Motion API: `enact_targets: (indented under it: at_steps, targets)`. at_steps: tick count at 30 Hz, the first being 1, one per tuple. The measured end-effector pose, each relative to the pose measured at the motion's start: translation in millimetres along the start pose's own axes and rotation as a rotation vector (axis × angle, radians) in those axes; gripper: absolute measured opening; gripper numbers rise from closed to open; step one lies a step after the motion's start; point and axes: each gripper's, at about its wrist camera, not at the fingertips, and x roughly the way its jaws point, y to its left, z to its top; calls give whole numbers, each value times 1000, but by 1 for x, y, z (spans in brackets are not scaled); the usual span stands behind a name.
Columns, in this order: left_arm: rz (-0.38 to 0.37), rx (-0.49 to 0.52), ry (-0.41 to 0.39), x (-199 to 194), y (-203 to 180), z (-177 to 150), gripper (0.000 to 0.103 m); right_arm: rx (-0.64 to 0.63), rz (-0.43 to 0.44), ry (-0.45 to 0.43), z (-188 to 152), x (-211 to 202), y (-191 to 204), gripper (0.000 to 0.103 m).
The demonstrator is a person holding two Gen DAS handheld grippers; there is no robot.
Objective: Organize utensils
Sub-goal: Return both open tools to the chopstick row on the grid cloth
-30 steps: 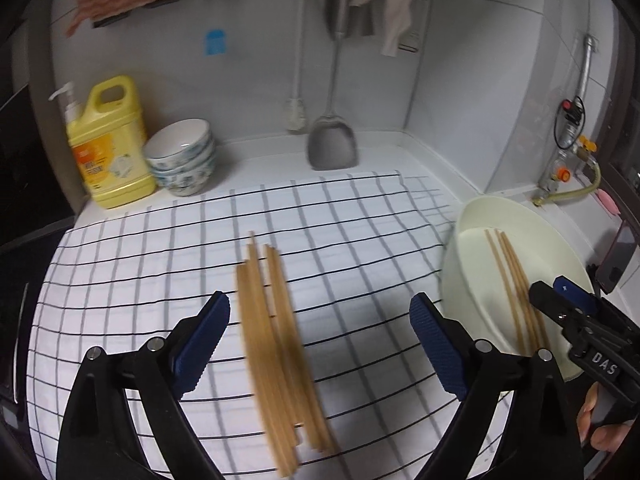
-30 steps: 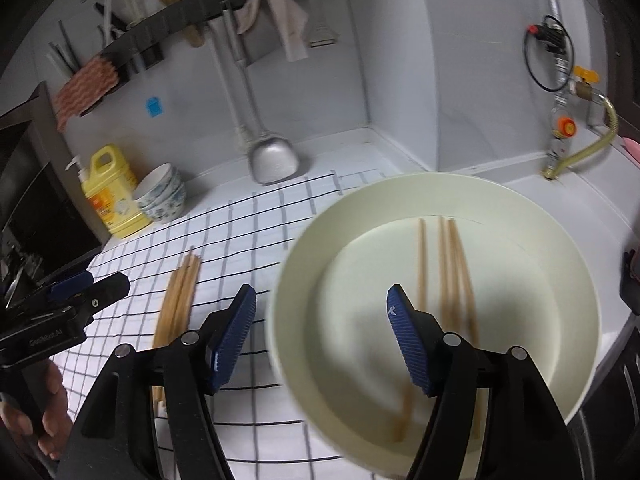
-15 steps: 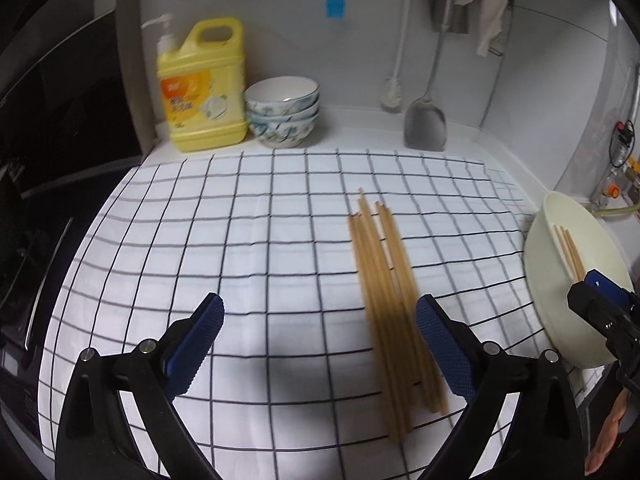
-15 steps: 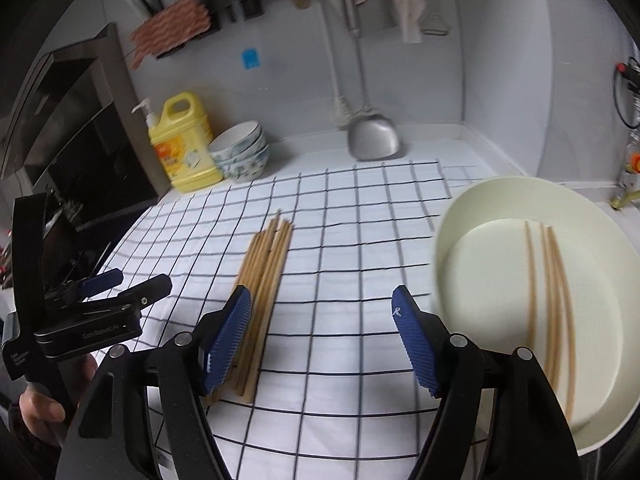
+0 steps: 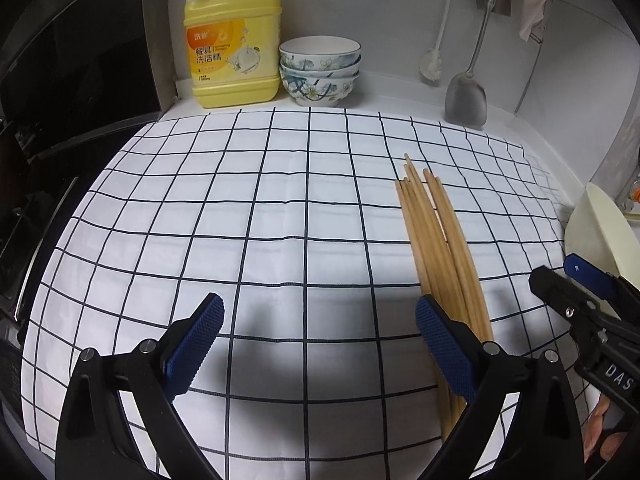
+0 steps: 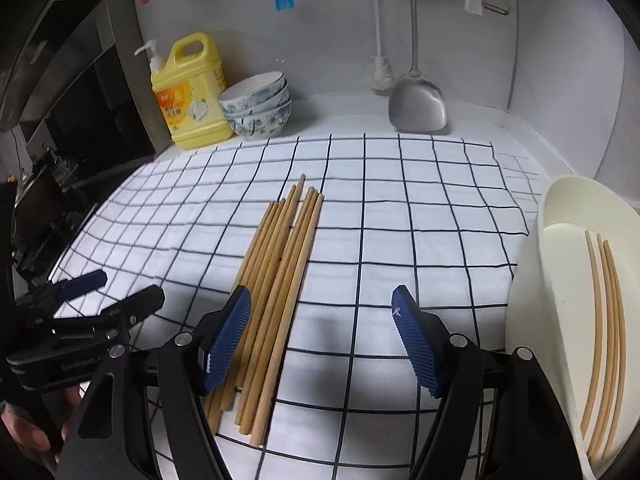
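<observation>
Left tool (image 5: 320, 344): jaws apart, empty, hovering over the checked cloth (image 5: 240, 208) on your worktop.

Chopstick bundle (image 6: 280, 272): lies on the cloth, long axis running from 6 toward 12 o'clock, thin tips away from you. From the left tool it sits at 2 o'clock, passing under the right-hand finger.

Right tool (image 6: 320, 344): jaws apart, empty. The bundle lies at its 10 o'clock, just inside the left-hand finger; your right hand looks better placed to grip.

Cream basin (image 6: 560, 216): at 3 o'clock, holding three chopsticks (image 6: 604, 320).

wooden chopsticks (image 6: 276, 280) bundled lengthwise on the checked cloth (image 6: 400, 216); three more (image 6: 606, 320) in the cream basin (image 6: 532, 300).
</observation>
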Motion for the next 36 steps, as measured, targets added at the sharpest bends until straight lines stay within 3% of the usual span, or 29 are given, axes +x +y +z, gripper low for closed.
enact_targets:
  at_steps: [5,17,36]
  targets:
    - [-1,9,3,12,-2,-5,95,27,-5,42,-7,14,-11,70]
    - [1,3,29,22,2,-7,95,-45,-38,91,-18,31,2,70]
    - [18,30,51,32,-2,-12,95,-103,-82,124,-21,38,11,70]
